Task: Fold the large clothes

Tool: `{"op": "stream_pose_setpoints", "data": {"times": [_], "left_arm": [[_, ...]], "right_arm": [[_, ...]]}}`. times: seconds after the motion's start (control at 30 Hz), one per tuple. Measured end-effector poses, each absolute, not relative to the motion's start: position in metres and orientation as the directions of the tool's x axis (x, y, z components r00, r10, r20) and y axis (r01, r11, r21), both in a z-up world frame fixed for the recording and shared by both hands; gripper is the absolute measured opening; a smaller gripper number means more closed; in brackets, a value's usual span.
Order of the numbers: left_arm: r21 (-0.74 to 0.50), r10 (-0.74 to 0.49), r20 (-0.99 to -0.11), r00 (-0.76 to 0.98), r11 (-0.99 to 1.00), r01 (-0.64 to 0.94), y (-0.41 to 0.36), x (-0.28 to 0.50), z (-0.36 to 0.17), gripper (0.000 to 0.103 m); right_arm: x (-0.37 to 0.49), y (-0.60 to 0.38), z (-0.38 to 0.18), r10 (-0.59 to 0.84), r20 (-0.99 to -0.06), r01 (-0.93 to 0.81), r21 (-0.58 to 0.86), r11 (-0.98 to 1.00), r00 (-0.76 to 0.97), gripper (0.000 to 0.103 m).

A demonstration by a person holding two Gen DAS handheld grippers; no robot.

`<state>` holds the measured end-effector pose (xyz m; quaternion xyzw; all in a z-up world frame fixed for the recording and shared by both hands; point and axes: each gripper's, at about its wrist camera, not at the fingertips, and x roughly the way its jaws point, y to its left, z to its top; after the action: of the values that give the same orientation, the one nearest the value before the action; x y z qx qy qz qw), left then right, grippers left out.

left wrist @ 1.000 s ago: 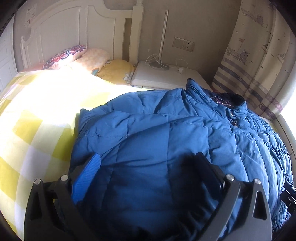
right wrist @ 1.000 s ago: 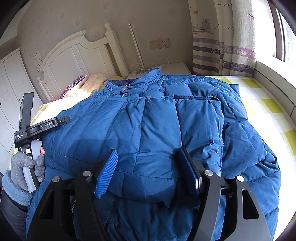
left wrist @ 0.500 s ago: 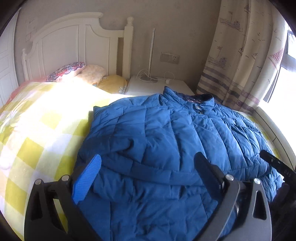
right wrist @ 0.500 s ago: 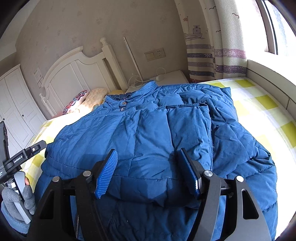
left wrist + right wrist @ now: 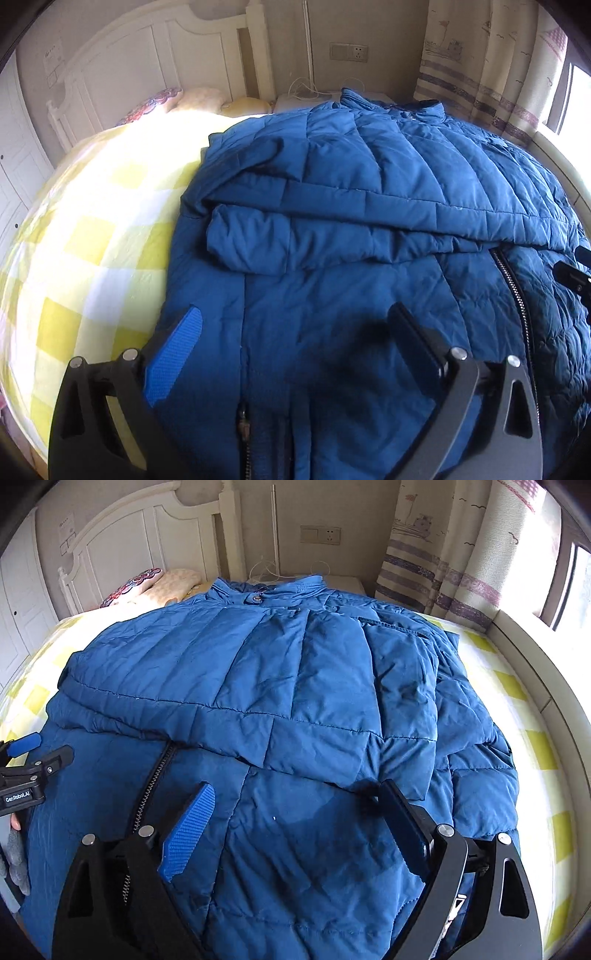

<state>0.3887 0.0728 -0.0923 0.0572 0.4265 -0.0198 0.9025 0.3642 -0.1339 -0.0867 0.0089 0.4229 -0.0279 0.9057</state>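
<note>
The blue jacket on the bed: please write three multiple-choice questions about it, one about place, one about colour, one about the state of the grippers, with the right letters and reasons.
1. Where does the blue jacket lie?
A. on the checked bedspread
B. on the floor
C. on a chair

2. What colour are the checks of the bedspread?
A. red and black
B. yellow and white
C. green and grey

3. How do the left gripper and right gripper stand?
A. both shut on the collar
B. one shut, one open
C. both open, holding nothing

Key: 1 A, the jacket is spread over the bedspread below the headboard. 2 B, pale yellow and white squares show beside the jacket. 3 C, each pair of fingers stands wide apart above the fabric.
</note>
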Motion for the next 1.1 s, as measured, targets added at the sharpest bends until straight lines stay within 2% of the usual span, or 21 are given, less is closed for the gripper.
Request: {"op": "stream_pose_setpoints", "data": {"times": [0.1, 0.17, 0.2, 0.27, 0.33, 0.47, 0.53, 0.57, 0.67, 0.77, 0.83, 0.87, 1.0, 1.1], "left_arm": [[0.143, 0.027, -0.765, 0.644, 0.981, 0.129, 0.072, 0.356, -0.096, 0.1], [0.161, 0.04, -0.78, 0.625, 0.977, 0.139, 0.077, 0.348, -0.106, 0.1], [0.136, 0.026, -0.783, 0.621, 0.982, 0.131, 0.082, 0.347, -0.106, 0.1], [0.123, 0.043, -0.794, 0.607, 0.988, 0.092, 0.091, 0.351, -0.106, 0.1], [0.104, 0.03, -0.797, 0.603, 0.991, 0.088, 0.094, 0.351, -0.106, 0.1], [0.121, 0.055, -0.782, 0.62, 0.99, 0.065, 0.095, 0.346, -0.104, 0.1], [0.157, 0.097, -0.749, 0.656, 0.987, 0.034, 0.091, 0.338, -0.096, 0.099], [0.15, 0.074, -0.734, 0.675, 0.987, 0.055, 0.085, 0.331, -0.089, 0.099], [0.106, -0.031, -0.73, 0.682, 0.982, 0.158, 0.058, 0.315, -0.08, 0.1], [0.16, -0.023, -0.751, 0.659, 0.963, 0.216, 0.024, 0.315, -0.095, 0.1], [0.221, 0.031, -0.756, 0.654, 0.952, 0.211, 0.012, 0.318, -0.11, 0.101], [0.217, 0.029, -0.756, 0.654, 0.954, 0.209, 0.013, 0.318, -0.109, 0.101], [0.177, 0.002, -0.77, 0.638, 0.961, 0.21, 0.018, 0.32, -0.11, 0.101], [0.197, 0.016, -0.761, 0.648, 0.958, 0.207, 0.017, 0.319, -0.112, 0.101]], "right_arm": [[0.333, -0.148, -0.081, -0.085, -0.744, 0.076, -0.046, 0.996, 0.663, 0.087], [0.325, -0.163, -0.097, -0.127, -0.78, 0.089, -0.092, 0.992, 0.613, 0.087], [0.323, -0.174, -0.108, -0.105, -0.804, 0.091, -0.064, 0.994, 0.586, 0.089], [0.313, -0.194, -0.105, -0.021, -0.793, 0.11, 0.058, 0.992, 0.609, 0.088], [0.307, -0.199, -0.102, -0.062, -0.793, 0.138, 0.028, 0.99, 0.606, 0.089], [0.289, -0.203, -0.101, -0.056, -0.764, 0.157, 0.059, 0.986, 0.643, 0.089], [0.278, -0.203, -0.091, -0.118, -0.729, 0.217, 0.044, 0.975, 0.675, 0.089], [0.272, -0.2, -0.084, -0.136, -0.713, 0.236, 0.043, 0.971, 0.688, 0.089], [0.261, -0.167, -0.067, -0.035, -0.673, 0.117, 0.077, 0.99, 0.739, 0.089], [0.264, -0.105, -0.078, 0.007, -0.719, -0.069, -0.057, 0.996, 0.695, 0.089], [0.272, -0.079, -0.102, 0.005, -0.77, -0.13, -0.102, 0.986, 0.638, 0.089], [0.275, -0.074, -0.115, -0.022, -0.776, -0.121, -0.126, 0.985, 0.63, 0.09], [0.277, -0.084, -0.116, 0.016, -0.779, -0.108, -0.066, 0.992, 0.627, 0.091], [0.274, -0.079, -0.117, 0.0, -0.772, -0.103, -0.085, 0.991, 0.635, 0.091]]}}
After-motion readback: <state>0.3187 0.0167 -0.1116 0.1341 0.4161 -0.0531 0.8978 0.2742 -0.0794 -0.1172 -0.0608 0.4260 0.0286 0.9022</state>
